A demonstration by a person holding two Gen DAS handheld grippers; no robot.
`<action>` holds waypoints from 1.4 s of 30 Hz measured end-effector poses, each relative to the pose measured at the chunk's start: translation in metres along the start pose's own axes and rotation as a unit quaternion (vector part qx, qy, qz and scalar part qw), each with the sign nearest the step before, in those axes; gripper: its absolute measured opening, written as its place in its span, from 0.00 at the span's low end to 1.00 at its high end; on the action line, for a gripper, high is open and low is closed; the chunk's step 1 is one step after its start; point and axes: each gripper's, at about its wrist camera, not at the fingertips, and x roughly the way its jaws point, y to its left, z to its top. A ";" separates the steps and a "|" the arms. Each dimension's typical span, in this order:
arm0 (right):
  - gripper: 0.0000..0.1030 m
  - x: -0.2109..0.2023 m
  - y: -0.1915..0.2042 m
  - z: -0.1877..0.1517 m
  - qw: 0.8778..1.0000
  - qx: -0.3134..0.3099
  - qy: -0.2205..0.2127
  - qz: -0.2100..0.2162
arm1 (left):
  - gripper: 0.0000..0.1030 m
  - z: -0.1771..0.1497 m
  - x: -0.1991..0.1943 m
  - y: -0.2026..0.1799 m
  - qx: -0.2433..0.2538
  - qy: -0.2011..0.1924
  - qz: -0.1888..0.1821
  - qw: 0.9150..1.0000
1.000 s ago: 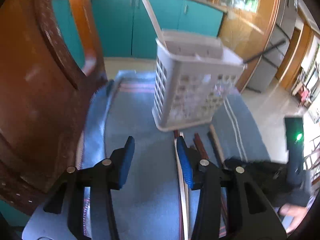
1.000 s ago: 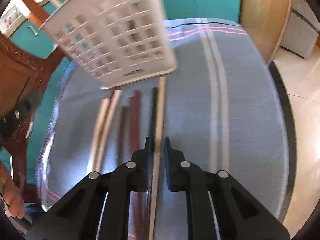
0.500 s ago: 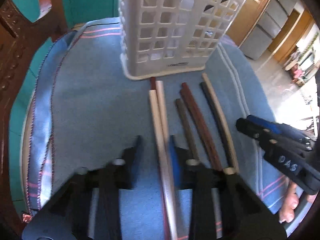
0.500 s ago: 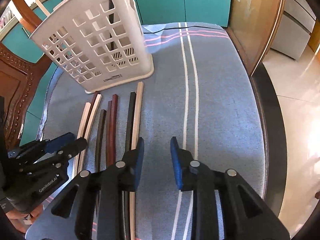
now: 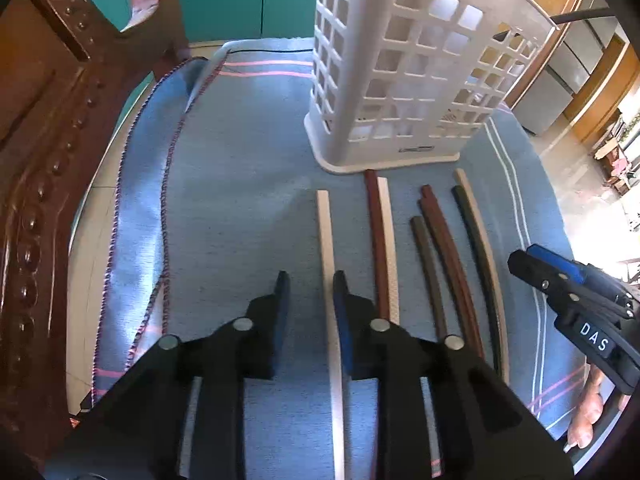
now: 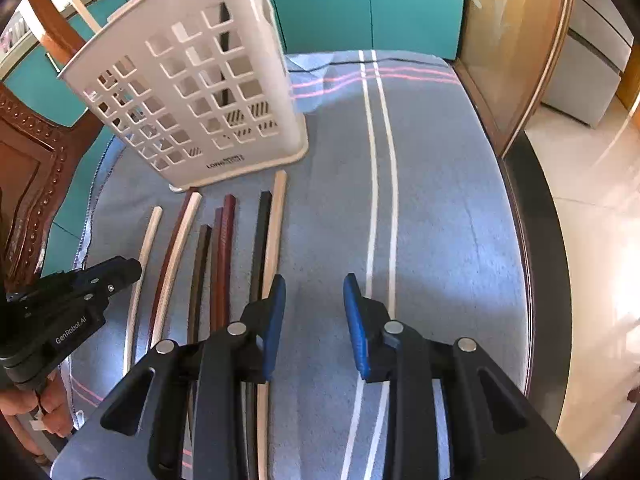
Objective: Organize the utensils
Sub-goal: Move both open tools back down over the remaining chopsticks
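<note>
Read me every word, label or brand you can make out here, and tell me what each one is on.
"DAS": white letters on the right tool, seen from the left wrist.
"GenRobot.AI": white lettering on the left tool, seen from the right wrist.
Dark label low on the white basket: starts "LONG", the rest too blurred to read.

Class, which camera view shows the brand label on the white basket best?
The right wrist view: the basket turns its labelled face toward it, and the dark print of the label near the base shows clearly. In the left wrist view the label is only a small, blurred mark at the base.
</note>
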 end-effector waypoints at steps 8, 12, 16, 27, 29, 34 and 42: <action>0.29 0.017 0.009 0.001 0.998 -0.029 0.009 -0.057 | 0.37 0.001 0.007 0.000 0.011 0.006 0.009 1.000; 0.29 0.012 0.002 0.000 1.000 -0.013 0.002 -0.025 | 0.41 0.000 0.009 -0.003 0.012 0.007 0.012 1.000; 0.29 0.007 0.002 0.001 1.000 -0.005 -0.008 0.015 | 0.42 -0.003 0.008 -0.004 0.013 0.006 0.017 1.000; 0.07 0.017 0.014 -0.001 0.999 -0.030 0.009 -0.023 | 0.43 -0.003 0.008 -0.012 0.025 0.002 0.024 0.999; 0.06 0.014 0.003 0.000 1.000 -0.005 0.015 -0.024 | 0.43 -0.003 0.007 -0.009 0.024 0.003 0.023 0.999; 0.07 0.004 -0.031 0.003 0.998 0.034 0.036 -0.025 | 0.43 0.000 0.005 0.005 0.010 0.002 0.021 1.000; 0.20 0.007 -0.017 0.000 0.998 -0.014 0.013 -0.059 | 0.44 0.007 0.011 -0.009 0.032 -0.006 0.049 0.998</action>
